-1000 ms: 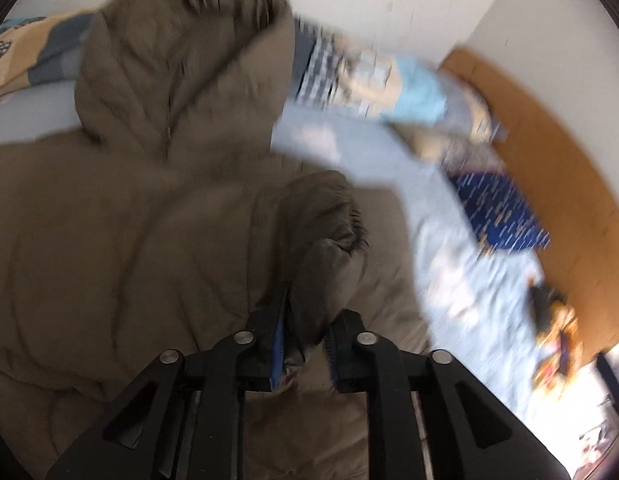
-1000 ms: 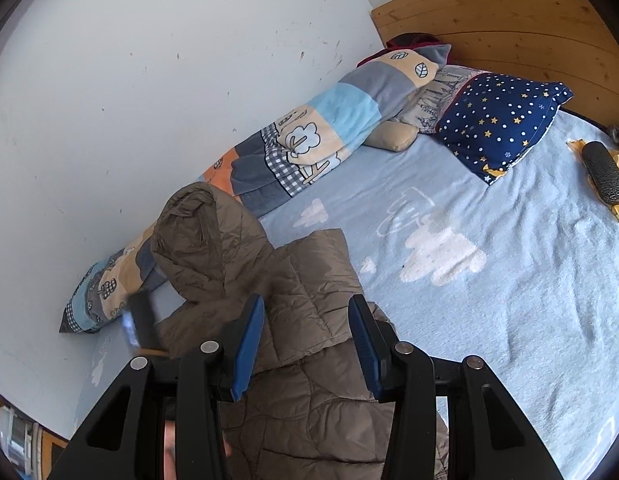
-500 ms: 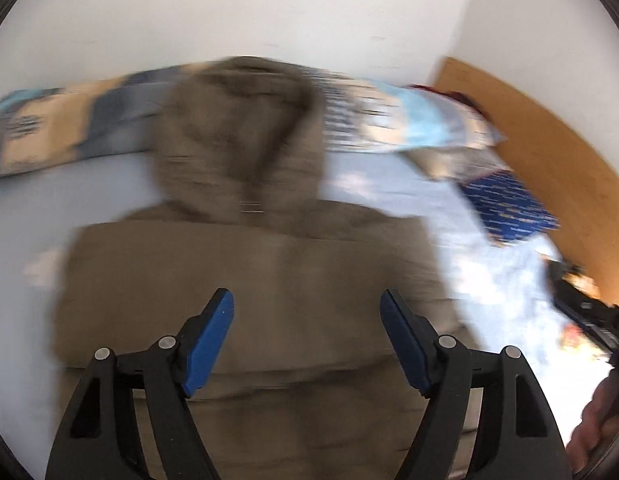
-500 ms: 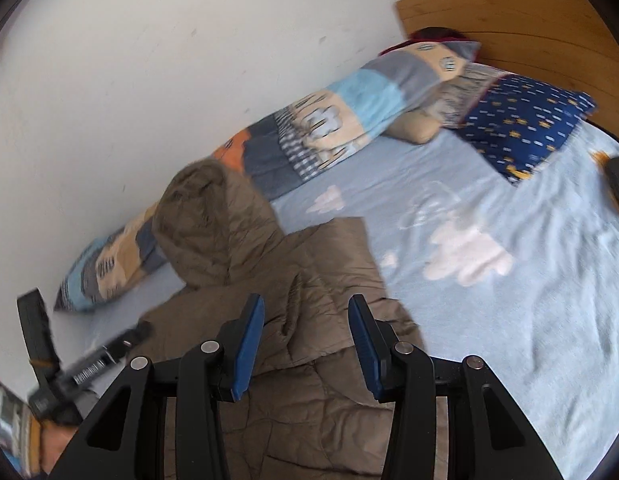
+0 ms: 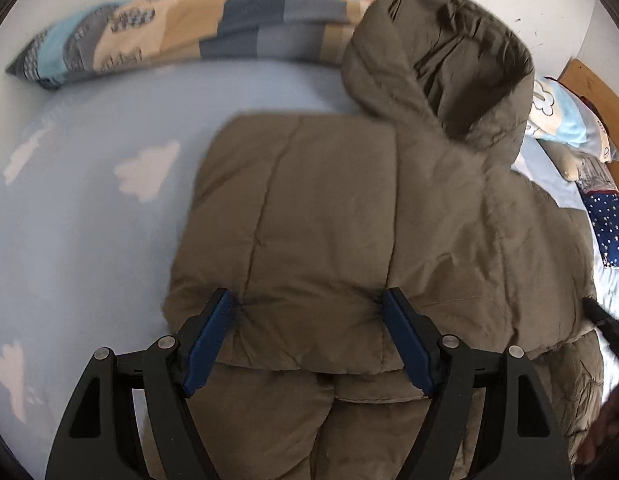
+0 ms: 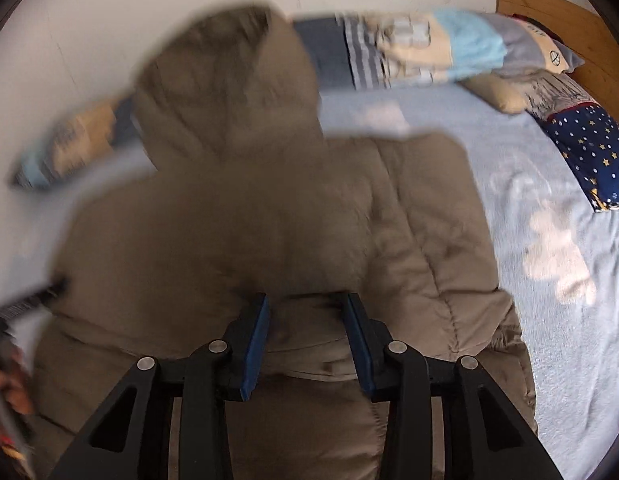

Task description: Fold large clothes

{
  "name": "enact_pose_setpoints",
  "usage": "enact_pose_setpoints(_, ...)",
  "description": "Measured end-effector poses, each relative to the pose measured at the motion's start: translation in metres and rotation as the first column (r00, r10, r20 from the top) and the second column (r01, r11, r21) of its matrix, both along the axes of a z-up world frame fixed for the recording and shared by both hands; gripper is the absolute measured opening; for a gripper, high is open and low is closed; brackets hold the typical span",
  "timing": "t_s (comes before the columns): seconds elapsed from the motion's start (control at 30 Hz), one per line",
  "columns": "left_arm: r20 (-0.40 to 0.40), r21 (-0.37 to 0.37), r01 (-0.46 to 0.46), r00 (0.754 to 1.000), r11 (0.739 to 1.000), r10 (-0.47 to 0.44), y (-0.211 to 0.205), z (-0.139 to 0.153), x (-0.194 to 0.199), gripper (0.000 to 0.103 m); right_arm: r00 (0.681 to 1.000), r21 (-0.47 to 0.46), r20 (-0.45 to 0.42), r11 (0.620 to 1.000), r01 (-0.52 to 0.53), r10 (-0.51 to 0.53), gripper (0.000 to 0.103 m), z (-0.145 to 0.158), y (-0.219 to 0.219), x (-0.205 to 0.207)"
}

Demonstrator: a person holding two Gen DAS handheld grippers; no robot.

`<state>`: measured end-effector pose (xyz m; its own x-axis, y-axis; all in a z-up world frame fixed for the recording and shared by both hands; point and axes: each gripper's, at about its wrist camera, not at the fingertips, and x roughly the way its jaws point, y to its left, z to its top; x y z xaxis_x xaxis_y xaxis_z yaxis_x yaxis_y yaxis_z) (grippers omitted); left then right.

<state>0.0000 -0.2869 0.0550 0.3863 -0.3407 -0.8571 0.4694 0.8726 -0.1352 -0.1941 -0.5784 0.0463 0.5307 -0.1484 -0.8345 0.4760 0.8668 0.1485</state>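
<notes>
Jacket (image 5: 349, 220) lengthwise on bed (image 5: 89, 220), hood (image 5: 441, 72) toward wall

Black left tongs (image 5: 309, 316), blue pads, silver screws; right tongs (image 6: 307, 316) alike

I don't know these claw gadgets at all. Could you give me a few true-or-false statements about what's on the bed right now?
1. The padded jacket is olive-brown and has a hood. True.
2. The jacket hangs on a hanger. False: it lies on the light blue bedsheet with cloud shapes.
3. The left claw is clamped shut on a sleeve. False: its jaws stand wide open over the jacket.
4. A dark blue starry pillow lies near the wooden headboard. True.
</notes>
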Motion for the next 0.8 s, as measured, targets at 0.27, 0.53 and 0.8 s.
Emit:
enact_pose_setpoints(0.27, -0.023, -0.012, -0.019, 1.000, 1.000, 0.019, 0.002, -0.004, -0.002, 0.081, 1.000, 0.092, -0.023, 0.996, 0.019, -0.017, 0.043, -0.006, -0.013, -0.004)
enact_pose_setpoints(0.53, 0.135, -0.072, 0.041, 0.990, 0.997, -0.031, 0.069, 0.073, -0.095, 0.080, 0.991, 0.059, 0.129, 0.998, -0.036, 0.028, 0.046, 0.070, 0.015, -0.078)
enact_pose_setpoints(0.8, 0.094, -0.110, -0.009, 0.995, 0.994, 0.019, 0.180, 0.066, -0.190, 0.080, 0.988, 0.096, 0.151, 0.995, -0.039, 0.024, 0.046, 0.076, 0.041, -0.194)
